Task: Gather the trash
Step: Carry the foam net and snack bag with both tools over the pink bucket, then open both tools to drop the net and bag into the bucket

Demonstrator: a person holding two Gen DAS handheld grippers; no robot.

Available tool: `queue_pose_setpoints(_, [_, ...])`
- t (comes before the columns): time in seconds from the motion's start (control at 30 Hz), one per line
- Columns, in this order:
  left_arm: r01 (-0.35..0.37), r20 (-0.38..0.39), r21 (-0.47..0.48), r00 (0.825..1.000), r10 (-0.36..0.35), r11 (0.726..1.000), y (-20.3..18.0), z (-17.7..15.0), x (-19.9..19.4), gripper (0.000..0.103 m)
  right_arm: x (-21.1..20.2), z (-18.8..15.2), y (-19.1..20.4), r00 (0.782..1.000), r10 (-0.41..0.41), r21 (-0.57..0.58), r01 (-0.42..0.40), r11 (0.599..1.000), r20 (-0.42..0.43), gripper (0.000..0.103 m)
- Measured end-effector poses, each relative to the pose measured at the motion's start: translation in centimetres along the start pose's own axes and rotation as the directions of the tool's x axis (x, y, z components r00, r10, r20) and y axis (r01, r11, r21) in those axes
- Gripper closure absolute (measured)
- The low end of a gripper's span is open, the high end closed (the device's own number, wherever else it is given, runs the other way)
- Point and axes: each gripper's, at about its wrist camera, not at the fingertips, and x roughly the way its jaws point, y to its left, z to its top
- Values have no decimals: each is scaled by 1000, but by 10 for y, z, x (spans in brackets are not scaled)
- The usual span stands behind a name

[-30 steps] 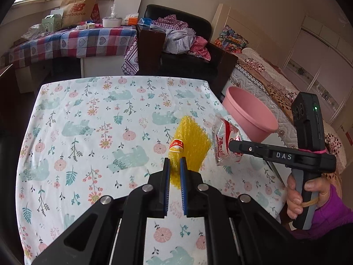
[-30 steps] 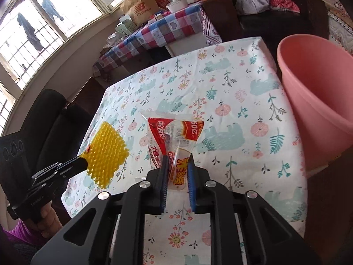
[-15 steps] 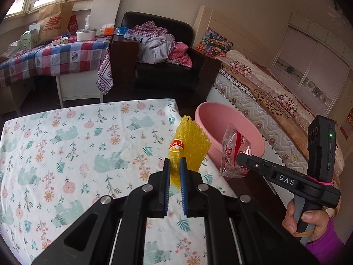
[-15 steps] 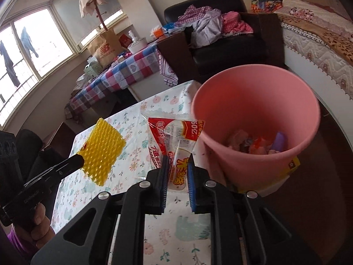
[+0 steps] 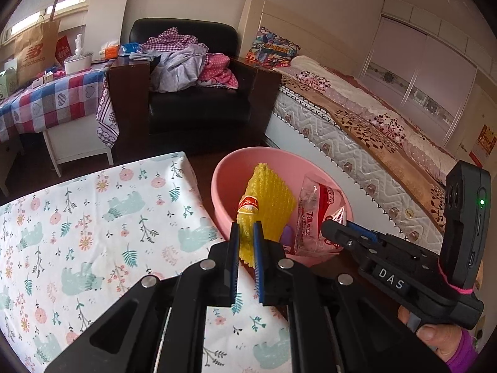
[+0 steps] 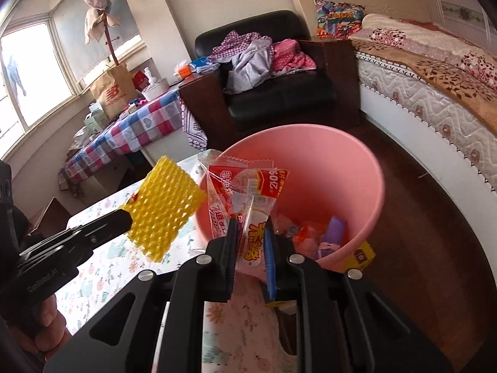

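My left gripper is shut on a yellow foam fruit net with a red label, held over the near rim of the pink bin. The net also shows in the right wrist view. My right gripper is shut on a clear and red snack wrapper, held over the near rim of the pink bin, which holds several pieces of trash. The wrapper also shows in the left wrist view, to the right of the net.
The table with a floral bear cloth lies to the left of the bin. A black armchair with clothes stands behind, a bed to the right, a checked side table at the far left.
Both grippers have moved right from over the table to over the pink bin, each still holding its item. The bin's inside with trash now shows closer.
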Motion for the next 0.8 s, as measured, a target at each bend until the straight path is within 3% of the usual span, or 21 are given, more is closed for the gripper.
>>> queue_pose_setpoints(0.33, [6,-25,37,1000,-5,999,-21,8,40,95,13,4,-13,998,-56,-2,56,998,-6,87])
queue_pose_setpoints(0.8, [44,-59,19,997,-43,999,-17,5,70,95,28,5,-27,997,-82,28,82,996,-15,87])
